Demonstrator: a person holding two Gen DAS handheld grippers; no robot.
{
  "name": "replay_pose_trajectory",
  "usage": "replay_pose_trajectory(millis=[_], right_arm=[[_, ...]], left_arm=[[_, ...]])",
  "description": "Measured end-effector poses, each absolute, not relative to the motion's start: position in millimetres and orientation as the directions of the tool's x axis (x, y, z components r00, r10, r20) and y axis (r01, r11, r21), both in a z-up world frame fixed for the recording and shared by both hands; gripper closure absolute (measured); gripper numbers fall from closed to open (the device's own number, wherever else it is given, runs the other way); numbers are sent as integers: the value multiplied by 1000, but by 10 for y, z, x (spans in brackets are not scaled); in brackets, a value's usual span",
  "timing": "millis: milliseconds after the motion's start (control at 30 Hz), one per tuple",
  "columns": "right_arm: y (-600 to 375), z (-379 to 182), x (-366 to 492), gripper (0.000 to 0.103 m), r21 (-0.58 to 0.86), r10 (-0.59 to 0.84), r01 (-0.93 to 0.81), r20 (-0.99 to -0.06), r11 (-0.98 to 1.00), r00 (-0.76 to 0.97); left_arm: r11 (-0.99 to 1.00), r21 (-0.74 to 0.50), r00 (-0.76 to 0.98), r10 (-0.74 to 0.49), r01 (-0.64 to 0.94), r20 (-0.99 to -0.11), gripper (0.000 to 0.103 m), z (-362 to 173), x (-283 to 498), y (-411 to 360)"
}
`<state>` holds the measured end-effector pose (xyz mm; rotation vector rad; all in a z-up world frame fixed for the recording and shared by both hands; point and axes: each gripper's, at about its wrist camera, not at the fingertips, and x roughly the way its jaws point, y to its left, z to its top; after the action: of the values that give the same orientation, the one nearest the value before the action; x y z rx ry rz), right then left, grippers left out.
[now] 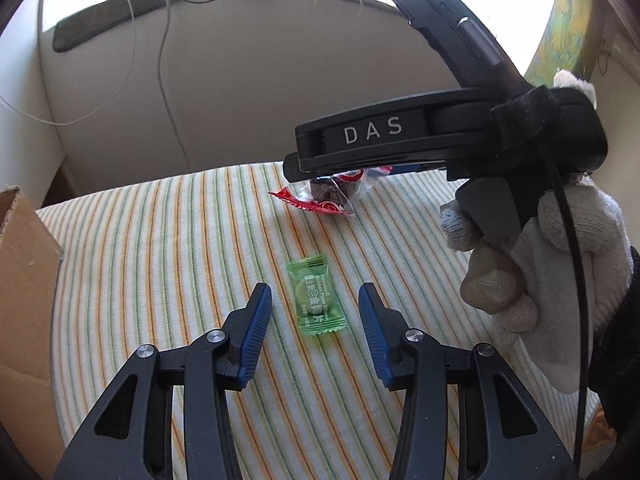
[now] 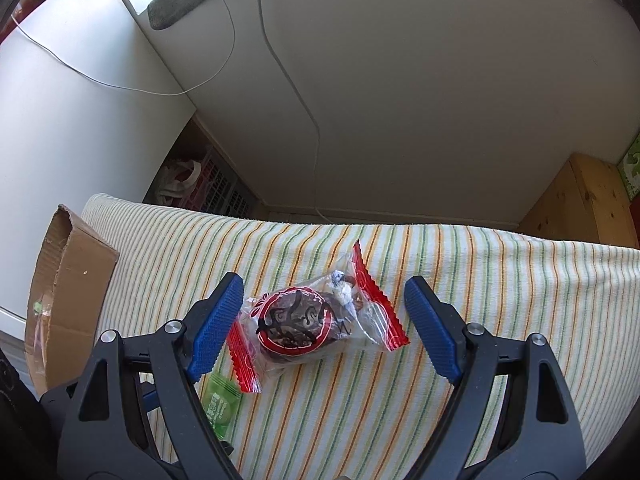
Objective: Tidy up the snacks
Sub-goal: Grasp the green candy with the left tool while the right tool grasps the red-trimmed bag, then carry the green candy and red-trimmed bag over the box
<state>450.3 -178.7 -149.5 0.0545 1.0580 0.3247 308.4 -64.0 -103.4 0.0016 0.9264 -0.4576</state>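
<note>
A green wrapped candy (image 1: pixel 316 300) lies flat on the striped cloth (image 1: pixel 160 248). My left gripper (image 1: pixel 315 304) is open, its blue pads on either side of the candy, not touching it. A clear packet with red ends and a dark snack inside (image 2: pixel 308 324) lies further back; it also shows in the left wrist view (image 1: pixel 324 196). My right gripper (image 2: pixel 324 308) is open around this packet, the left pad close to its red edge. The green candy (image 2: pixel 220 404) peeks out beside the right gripper's left finger.
An open cardboard box (image 2: pixel 68 296) stands at the table's left edge, also seen in the left wrist view (image 1: pixel 24 280). A gloved hand (image 1: pixel 560 264) holds the right gripper's black body (image 1: pixel 400 136) above the table's right side. White cabinet and cables lie behind.
</note>
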Motion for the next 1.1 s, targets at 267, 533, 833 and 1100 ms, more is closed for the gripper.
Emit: replay_pose_trajectory(millis=[267,533,833,1100], right_arm=[[-1763,-1491,4456,38,213,300,-242,-857,947,420],[-1828,-1463,4387,49,232,320,-253,-858,939,401],[-1860,-1436,4179,56,222,321,-271,-853,937,411],[-1960,-1409,3848,57,228,331,-276,-843,934,424]], left_arm=[[922,-110,540,-311,372,-783,81,-1092,3160,-902],[918,-106,540,-315,382,-780,83,-1081,3103,-848],[912,-107,536,-323,395,-780,83,-1060,2945,-683],[916,-115,557,-329,384,-763,83,-1029,2697,-386]])
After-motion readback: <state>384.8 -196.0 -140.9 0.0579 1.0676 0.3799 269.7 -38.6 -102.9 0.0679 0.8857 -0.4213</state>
